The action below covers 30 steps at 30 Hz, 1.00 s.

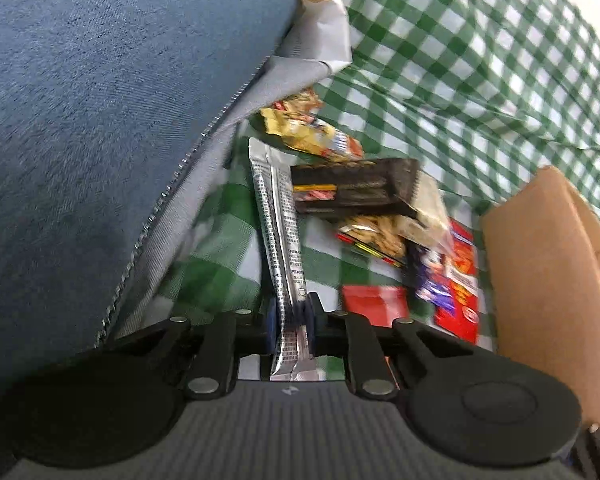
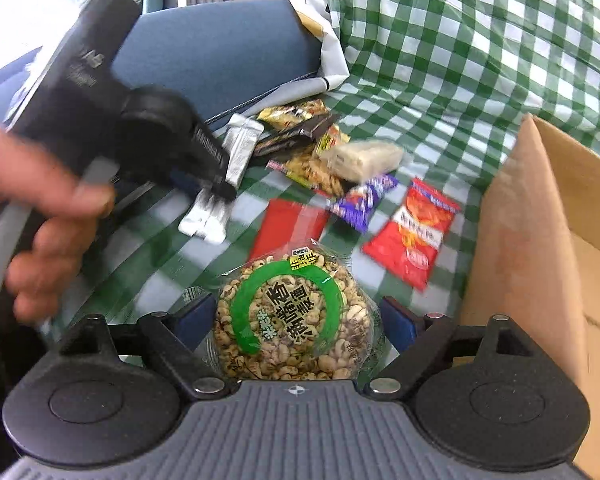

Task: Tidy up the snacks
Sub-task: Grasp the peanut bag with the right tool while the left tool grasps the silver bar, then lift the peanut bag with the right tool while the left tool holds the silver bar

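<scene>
Between our left gripper's (image 1: 292, 320) pads sits a long, crinkled silver foil sachet (image 1: 278, 216), pinched near its end. Our right gripper (image 2: 296, 320) stands spread around a round, knobbly puffed-grain cake (image 2: 290, 316) in clear film, the pads apart from it. Beyond lie glossy snack packets (image 2: 412, 232) on green checked cloth (image 2: 460, 60), a plain cardboard box (image 2: 540, 240) beside.

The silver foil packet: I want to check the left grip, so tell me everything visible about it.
The silver foil packet is long, narrow and shiny, with fine dark print and a seam running down its middle. The left gripper is shut on one end, its fingers pinching it flat. The rest stretches over the green checked tablecloth toward the snack pile, beside a black packet.
</scene>
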{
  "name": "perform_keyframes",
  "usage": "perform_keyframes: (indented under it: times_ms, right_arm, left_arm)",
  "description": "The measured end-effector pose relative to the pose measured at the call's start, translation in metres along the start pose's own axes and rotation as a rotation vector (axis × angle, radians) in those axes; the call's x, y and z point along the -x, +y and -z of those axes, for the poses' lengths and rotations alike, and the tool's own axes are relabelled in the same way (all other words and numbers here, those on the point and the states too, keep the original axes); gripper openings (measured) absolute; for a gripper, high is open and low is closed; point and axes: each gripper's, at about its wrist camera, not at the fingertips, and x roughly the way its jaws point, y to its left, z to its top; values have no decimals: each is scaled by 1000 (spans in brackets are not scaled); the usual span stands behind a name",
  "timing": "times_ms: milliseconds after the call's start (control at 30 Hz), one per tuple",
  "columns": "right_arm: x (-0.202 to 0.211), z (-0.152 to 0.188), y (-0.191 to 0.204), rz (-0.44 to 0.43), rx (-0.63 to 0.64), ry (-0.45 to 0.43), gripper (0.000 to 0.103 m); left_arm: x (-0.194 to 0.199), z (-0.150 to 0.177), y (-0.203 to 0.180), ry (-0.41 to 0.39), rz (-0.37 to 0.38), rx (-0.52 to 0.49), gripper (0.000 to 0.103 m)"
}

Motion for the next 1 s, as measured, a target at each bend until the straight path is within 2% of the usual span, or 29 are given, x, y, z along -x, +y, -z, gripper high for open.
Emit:
perform_keyframes:
  times_ms: [133,267,333,433,500,567,633,767,933,1000]
  right_arm:
    - [24,24,2,-27,-19,8,88]
    - [34,43,16,-34,23,6,89]
    - [33,47,23,-40,49,11,89]
    - [32,54,25,-52,51,30,89]
    - [31,57,22,-59,28,49,89]
    - [27,59,19,-62,1,65,89]
    - [24,60,18,-55,-19,74,89]
    - [19,61,12,-63,-77,98,90]
    - [17,62,8,-78,-123,110,91]
    - [17,63,9,-78,-121,110,91]
  left_arm:
    - [12,12,0,47,69,-3,15]
    - [28,31,4,99,122,22,15]
    - [34,44,-1,140,140,-2,14]
    - [38,62,-14,188,112,-80,14]
    - [39,70,-23,173,53,-121,14]
    - [40,72,-27,139,23,-127,22]
    - [40,70,-27,105,23,-105,34]
    - [35,69,-34,73,18,-100,51]
    - [23,76,-48,74,-36,-181,66]
    - [21,80,-58,56,-66,-249,66]
